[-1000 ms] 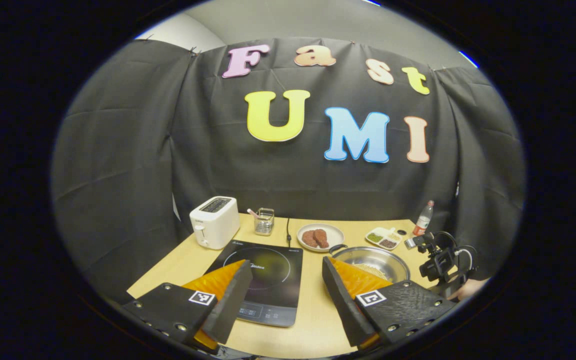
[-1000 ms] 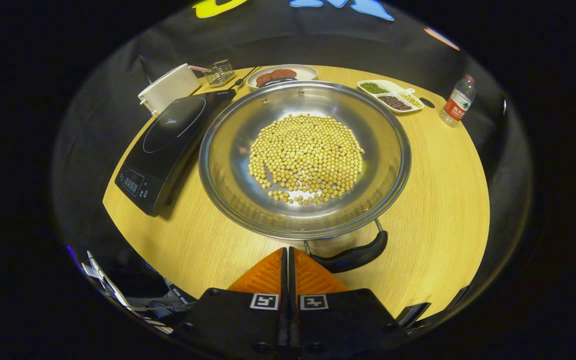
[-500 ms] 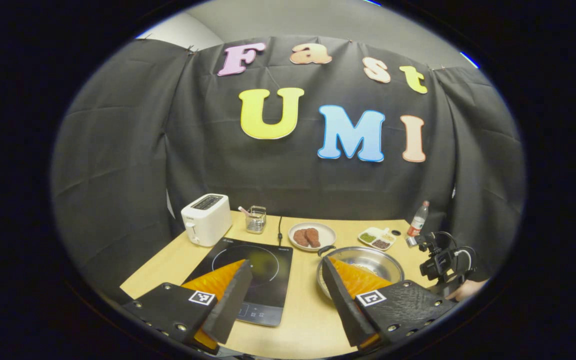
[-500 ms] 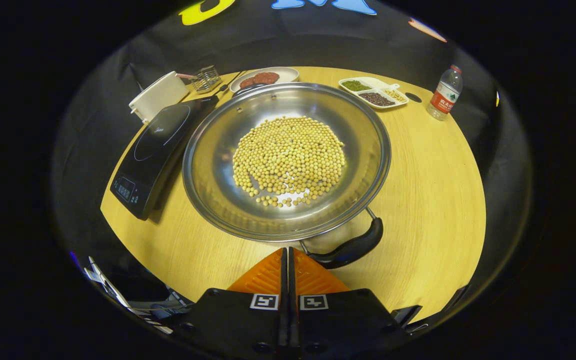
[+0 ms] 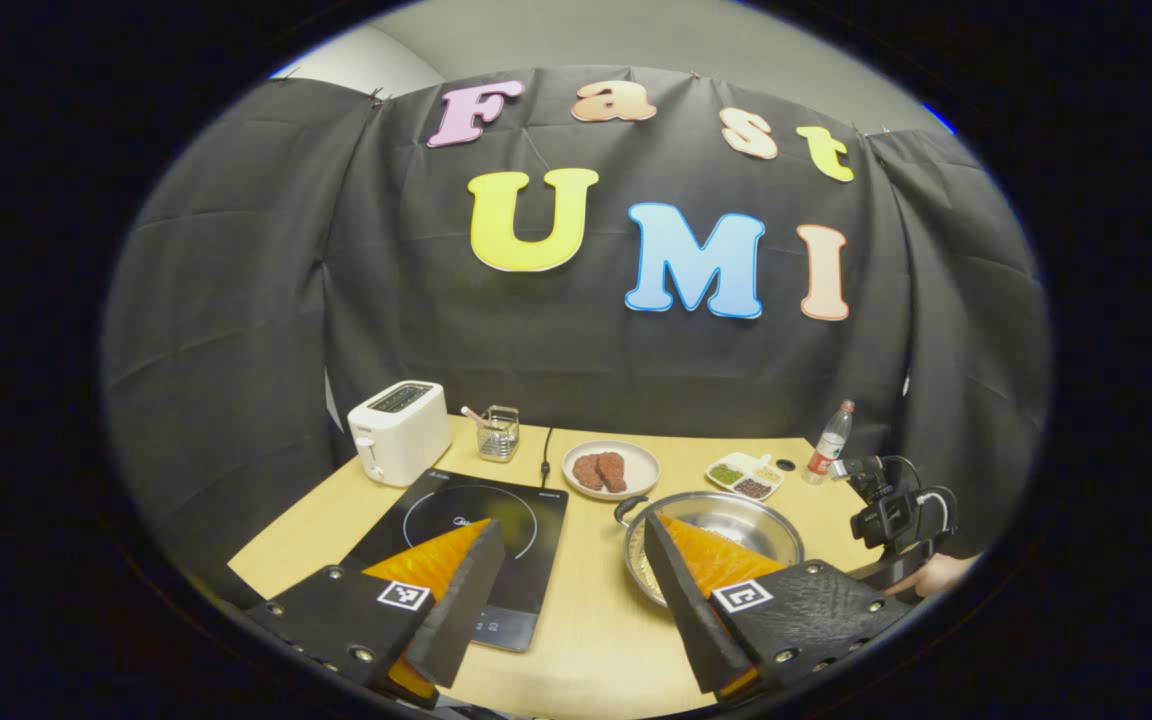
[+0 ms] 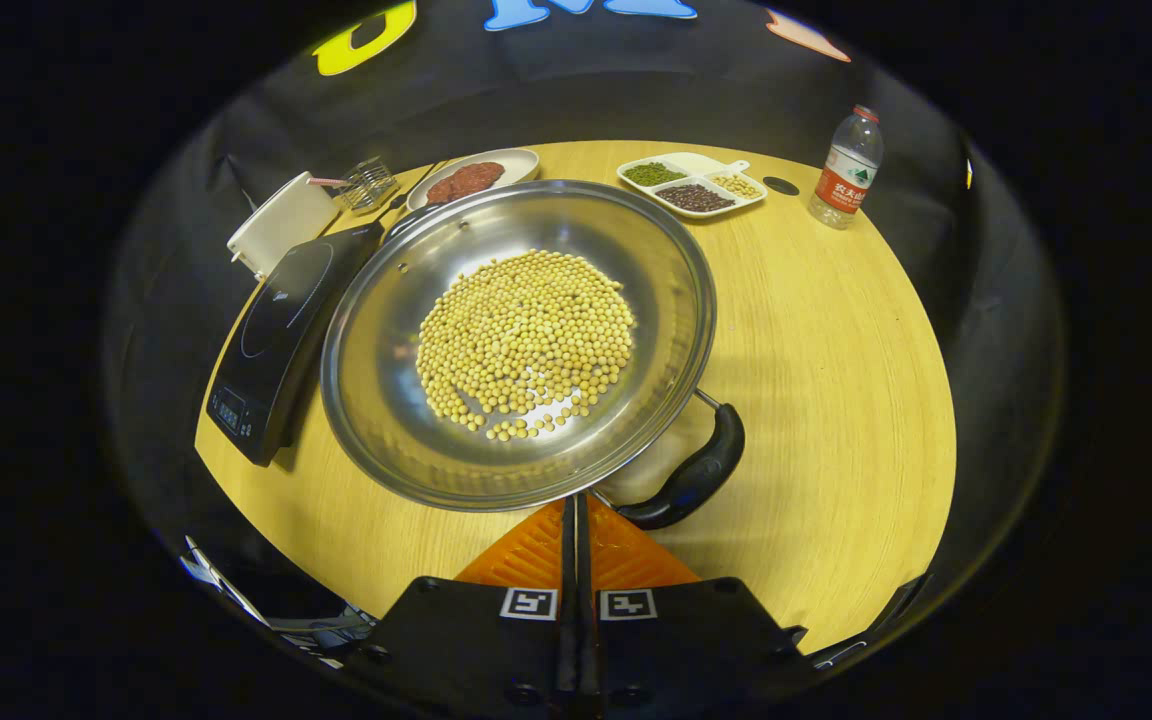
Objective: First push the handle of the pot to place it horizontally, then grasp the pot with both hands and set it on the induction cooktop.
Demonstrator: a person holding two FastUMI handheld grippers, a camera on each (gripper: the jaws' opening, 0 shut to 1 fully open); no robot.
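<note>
**Two handles to line up, and a pan full of loose beans**

Two black loop handles sit on the wide, shallow stainless-steel pot point(image 6: 516, 345); the near handle point(image 6: 686, 480) lies just ahead of the right gripper point(image 6: 576, 520), whose jaws are pressed together with nothing between them. Whether the tips touch the handle's end cannot be told. The pot rests on the pale wooden desk point(image 6: 836, 380), just beside the flat black induction cooktop point(image 6: 276, 340) and not on it. A heap of yellow soybeans point(image 6: 526, 345) covers its bottom.

The left gripper point(image 5: 566, 570) hangs above the desk's near edge with jaws spread wide and empty, the cooktop point(image 5: 466, 530) and the pot point(image 5: 726, 530) beyond its fingers.

Judging by the near handle's slant, the turning step looks unfinished. The closed tips could slip off the rounded handle, or push the whole pot sideways against the cooktop's edge instead of spinning it. A jerky shove, or an uneven two-handed lift later, would likely tilt the shallow pot and roll the beans over the rim
</note>
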